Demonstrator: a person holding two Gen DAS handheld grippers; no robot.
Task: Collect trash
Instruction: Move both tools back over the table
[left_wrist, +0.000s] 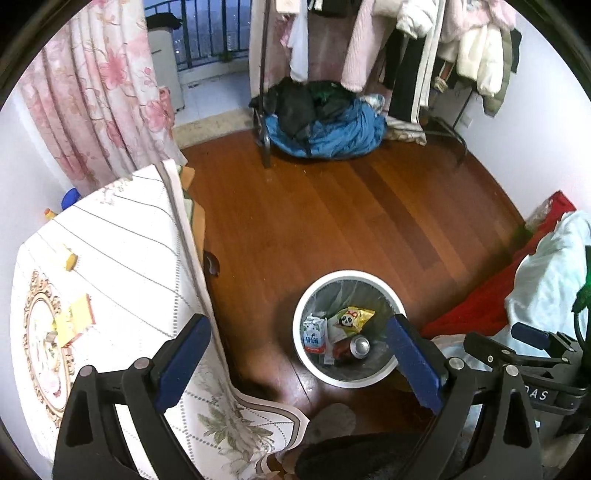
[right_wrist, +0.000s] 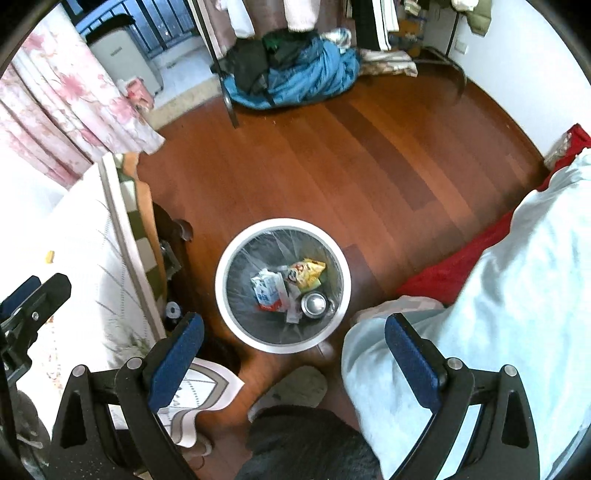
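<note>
The left gripper (left_wrist: 299, 354), black-framed with blue pads, has its fingers spread wide and holds nothing; the right gripper (right_wrist: 293, 356), of the same build, is likewise spread and empty. Both hang above the round white waste bin with a clear liner (right_wrist: 226, 295) on the red-brown wooden floor (right_wrist: 332, 155). Inside the bin lie a blue-and-white milk carton (right_wrist: 266, 290), a yellow snack wrapper with a panda face (right_wrist: 306, 271) and a silver-topped drink can (right_wrist: 314, 303). Left of the bin, a cream patterned tablecloth (left_wrist: 122, 236) carries a flat yellow packet (left_wrist: 75, 321) and a small yellow piece (left_wrist: 69, 259). Right of the bin lies pale bedding (right_wrist: 517, 280). Beyond the bin, a blue bundle of fabric (left_wrist: 332, 133) rests under hanging clothes (left_wrist: 424, 44).
</note>
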